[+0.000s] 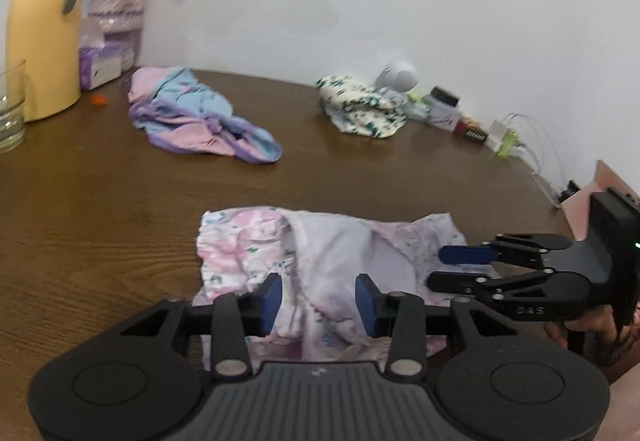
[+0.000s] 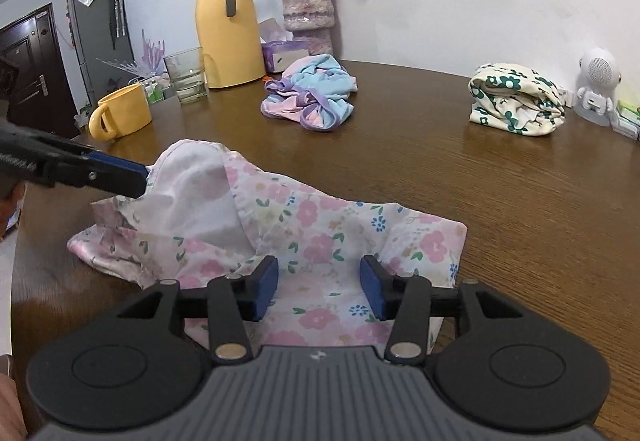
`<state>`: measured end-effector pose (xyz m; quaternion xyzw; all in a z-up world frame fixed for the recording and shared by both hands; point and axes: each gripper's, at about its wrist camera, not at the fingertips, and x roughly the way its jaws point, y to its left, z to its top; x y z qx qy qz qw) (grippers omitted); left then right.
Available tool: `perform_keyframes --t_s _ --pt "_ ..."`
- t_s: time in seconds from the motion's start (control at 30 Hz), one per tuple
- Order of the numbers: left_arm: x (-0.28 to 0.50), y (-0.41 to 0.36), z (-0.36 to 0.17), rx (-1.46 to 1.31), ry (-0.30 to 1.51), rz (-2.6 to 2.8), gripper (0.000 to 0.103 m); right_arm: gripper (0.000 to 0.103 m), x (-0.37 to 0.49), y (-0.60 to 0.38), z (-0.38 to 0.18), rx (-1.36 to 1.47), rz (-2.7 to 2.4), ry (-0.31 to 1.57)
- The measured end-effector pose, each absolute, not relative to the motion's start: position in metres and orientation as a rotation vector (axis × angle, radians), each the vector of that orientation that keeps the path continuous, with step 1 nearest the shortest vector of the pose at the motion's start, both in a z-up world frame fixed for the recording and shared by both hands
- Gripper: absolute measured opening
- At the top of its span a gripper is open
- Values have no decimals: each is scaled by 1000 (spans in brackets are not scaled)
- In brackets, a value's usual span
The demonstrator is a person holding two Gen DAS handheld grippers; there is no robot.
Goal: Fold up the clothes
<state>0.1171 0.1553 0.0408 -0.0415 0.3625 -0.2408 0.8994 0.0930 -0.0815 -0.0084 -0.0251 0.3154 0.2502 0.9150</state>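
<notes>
Yellow jug [image 2: 226,29], mug [image 2: 122,112], glass [image 2: 187,75]

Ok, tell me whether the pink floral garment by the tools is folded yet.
Not folded. The pink floral garment lies rumpled on the table, its pale inner side bulging up at one end, edges uneven.

Lighting was soft and even indoors, with mild glare on the wooden table [image 2: 500,177]. Left wrist view looked blurrier. Heavy fisheye bending, dark corners in both.
</notes>
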Motion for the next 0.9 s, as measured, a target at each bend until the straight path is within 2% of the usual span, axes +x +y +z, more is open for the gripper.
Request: perform_keyframes --t_s 0.03,0.1,0.17,0.4,0.53,0.63,0.67,0.7,0.77,0.83,0.9 --pt "120 154 40 -83 768 -495 32 49 92 -82 -9 -55 518 647" --pt "125 153 38 -88 795 -500 15 51 91 -81 -9 -62 527 642" --pt "126 152 37 -78 806 -504 4 51 91 -81 -9 -67 530 642" --pt "126 147 44 99 816 -490 1 52 88 -78 -9 -104 527 640" --pt "127 133 41 281 821 -480 2 54 87 -74 -10 -131 526 638" --pt "124 131 39 323 827 -472 7 56 86 -73 -10 -138 528 638" --pt "122 133 43 302 807 -461 10 57 86 -73 -10 -141 529 638" --pt "118 135 48 282 762 -448 22 57 86 -72 -10 -143 530 638" --pt "109 134 61 246 659 -440 35 58 86 -72 -10 -149 531 638" --pt "102 129 72 217 554 -448 35 59 85 -71 -10 -153 530 638" --pt "104 114 73 220 526 -499 34 59 85 -71 -10 -155 529 637"
